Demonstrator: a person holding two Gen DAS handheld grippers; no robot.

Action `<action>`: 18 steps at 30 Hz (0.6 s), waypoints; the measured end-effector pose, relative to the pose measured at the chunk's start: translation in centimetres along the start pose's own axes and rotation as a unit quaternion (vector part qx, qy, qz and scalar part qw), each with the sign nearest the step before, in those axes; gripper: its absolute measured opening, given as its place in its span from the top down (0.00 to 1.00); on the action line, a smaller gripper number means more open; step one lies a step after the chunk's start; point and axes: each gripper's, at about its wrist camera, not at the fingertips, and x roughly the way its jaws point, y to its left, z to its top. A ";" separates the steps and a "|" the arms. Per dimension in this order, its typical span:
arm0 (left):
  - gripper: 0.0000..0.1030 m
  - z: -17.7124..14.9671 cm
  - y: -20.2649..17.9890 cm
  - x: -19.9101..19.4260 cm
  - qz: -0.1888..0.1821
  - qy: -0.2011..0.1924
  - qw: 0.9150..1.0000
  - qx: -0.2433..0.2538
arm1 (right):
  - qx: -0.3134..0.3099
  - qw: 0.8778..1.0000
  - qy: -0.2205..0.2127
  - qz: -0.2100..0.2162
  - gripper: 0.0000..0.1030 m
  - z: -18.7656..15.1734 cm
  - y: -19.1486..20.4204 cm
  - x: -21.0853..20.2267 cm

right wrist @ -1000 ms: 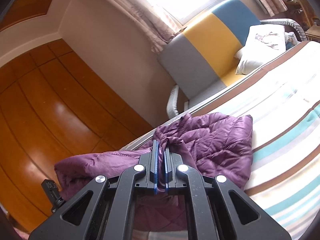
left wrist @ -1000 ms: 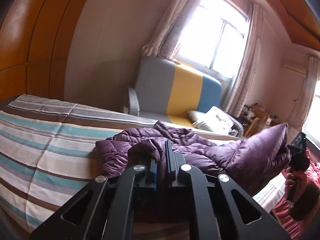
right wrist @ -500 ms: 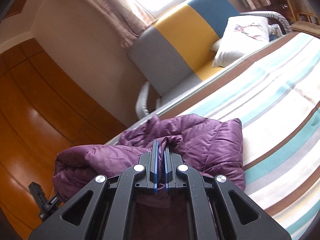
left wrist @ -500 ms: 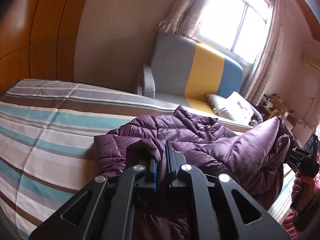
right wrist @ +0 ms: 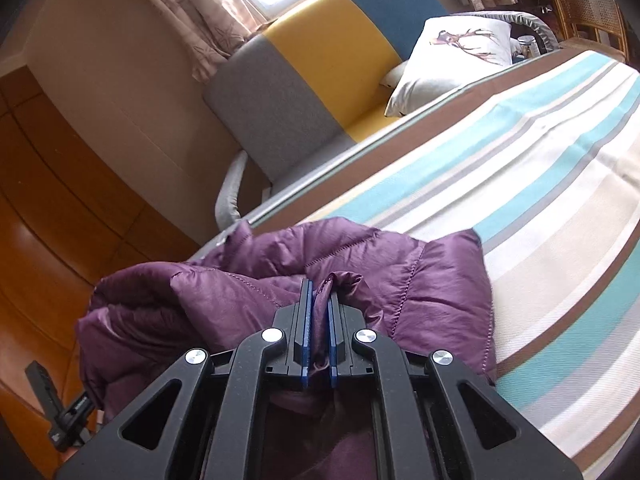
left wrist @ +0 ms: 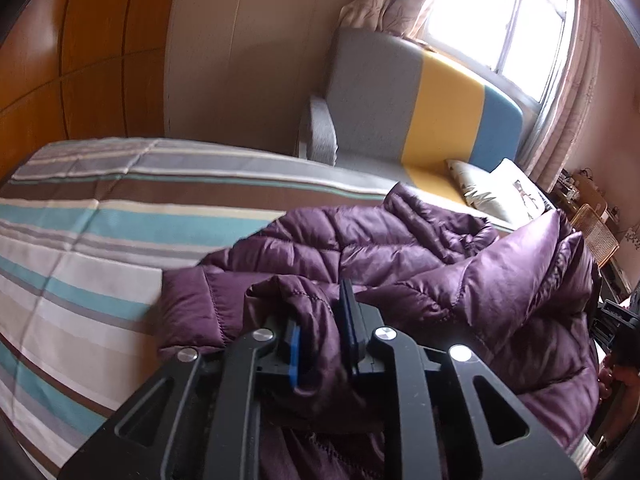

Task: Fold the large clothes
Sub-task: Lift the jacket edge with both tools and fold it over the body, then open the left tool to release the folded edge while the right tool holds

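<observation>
A purple quilted puffer jacket [left wrist: 400, 256] lies bunched on the striped bed [left wrist: 80, 264]. My left gripper [left wrist: 320, 312] has its jaws slightly parted with a fold of the jacket between the blue pads. My right gripper [right wrist: 319, 300] is shut on another fold of the jacket [right wrist: 360, 276], which lies over the bed [right wrist: 540, 208]. The right gripper shows at the far right edge of the left wrist view [left wrist: 616, 328]; the left gripper shows at the lower left of the right wrist view [right wrist: 60, 412].
A grey, yellow and blue sofa [left wrist: 420, 112] with a white pillow [right wrist: 456, 60] stands behind the bed under a bright window [left wrist: 500, 20]. Orange wooden wall panels [left wrist: 80, 60] are on the left. A wicker chair [right wrist: 588, 4] stands at the far right.
Both grippers have moved down and forward towards the bed with the jacket. The left gripper's jaws have parted a little around the fabric.
</observation>
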 end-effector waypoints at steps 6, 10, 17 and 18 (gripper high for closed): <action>0.75 -1.5 0.8 2.0 -0.022 0.001 0.999 -0.028 | 0.014 0.999 -0.023 0.021 0.93 -1.3 -1.7 1.0; 0.74 -1.8 1.1 2.4 -0.037 0.000 0.999 -0.040 | 0.026 0.999 -0.024 0.030 0.93 -1.5 -2.1 1.3; 0.67 -1.8 1.6 1.8 -0.048 -0.005 0.997 -0.054 | 0.020 0.999 -0.024 0.019 0.93 -1.5 -2.0 1.2; 0.62 -1.7 1.3 1.0 -0.038 -0.012 0.998 -0.051 | 0.021 0.999 -0.024 0.020 0.93 -1.5 -2.0 1.3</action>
